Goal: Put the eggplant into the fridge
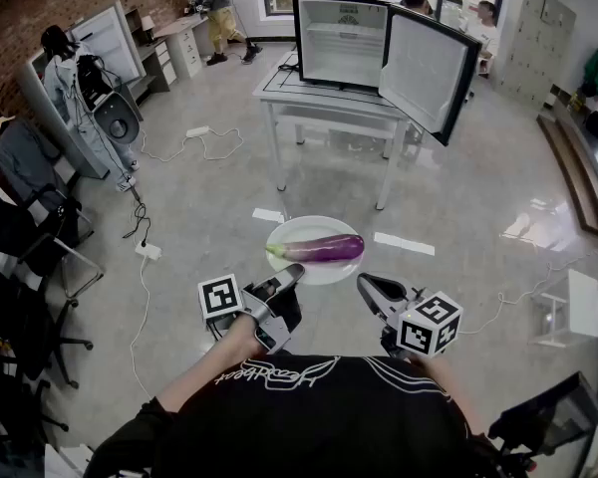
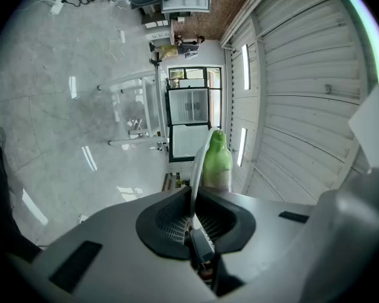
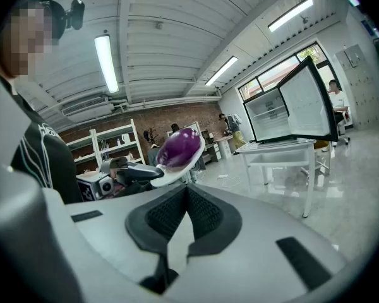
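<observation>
From the head view, we see the eggplant [image 1: 324,249] lying on a white plate [image 1: 314,225] held above the floor, well apart from the fridge [image 1: 344,43] that stands with its door [image 1: 429,73] open on a white bench [image 1: 279,93]. The left claw [image 1: 291,273] grips the plate's near rim, and the right claw [image 1: 364,283] sits just beside its other edge. In the left gripper view, we find the jaws clamped on the thin rim, with the eggplant's green stem just beyond. In the right gripper view, the jaws meet at their tips with nothing between them.
</observation>
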Demonstrator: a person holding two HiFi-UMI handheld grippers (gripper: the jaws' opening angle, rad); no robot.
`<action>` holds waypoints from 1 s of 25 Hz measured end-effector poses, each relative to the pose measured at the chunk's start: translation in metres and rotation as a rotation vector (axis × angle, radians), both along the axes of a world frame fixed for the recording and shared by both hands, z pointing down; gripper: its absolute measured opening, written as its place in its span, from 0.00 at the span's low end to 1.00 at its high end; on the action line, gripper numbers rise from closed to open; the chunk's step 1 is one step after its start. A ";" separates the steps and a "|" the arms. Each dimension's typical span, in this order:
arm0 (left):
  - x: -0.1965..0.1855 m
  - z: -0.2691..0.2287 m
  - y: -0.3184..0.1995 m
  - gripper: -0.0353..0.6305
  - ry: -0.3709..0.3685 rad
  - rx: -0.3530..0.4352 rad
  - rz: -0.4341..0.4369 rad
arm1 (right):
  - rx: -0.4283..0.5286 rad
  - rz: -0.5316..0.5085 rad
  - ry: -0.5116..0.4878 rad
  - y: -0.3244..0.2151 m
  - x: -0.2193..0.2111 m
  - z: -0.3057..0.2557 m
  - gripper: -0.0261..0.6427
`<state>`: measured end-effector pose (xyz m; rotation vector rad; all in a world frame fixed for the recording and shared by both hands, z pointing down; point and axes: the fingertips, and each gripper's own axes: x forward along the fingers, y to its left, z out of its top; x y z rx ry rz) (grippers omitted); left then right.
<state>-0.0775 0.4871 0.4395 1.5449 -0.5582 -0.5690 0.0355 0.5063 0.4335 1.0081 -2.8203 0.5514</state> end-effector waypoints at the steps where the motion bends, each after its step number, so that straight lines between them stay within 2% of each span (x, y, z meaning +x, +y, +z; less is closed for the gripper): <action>1: 0.000 0.000 0.000 0.09 -0.001 -0.001 0.000 | 0.002 0.000 -0.001 0.000 0.000 -0.001 0.05; 25: -0.003 0.002 0.011 0.09 -0.035 -0.015 -0.044 | 0.082 0.017 0.030 0.005 0.008 -0.006 0.05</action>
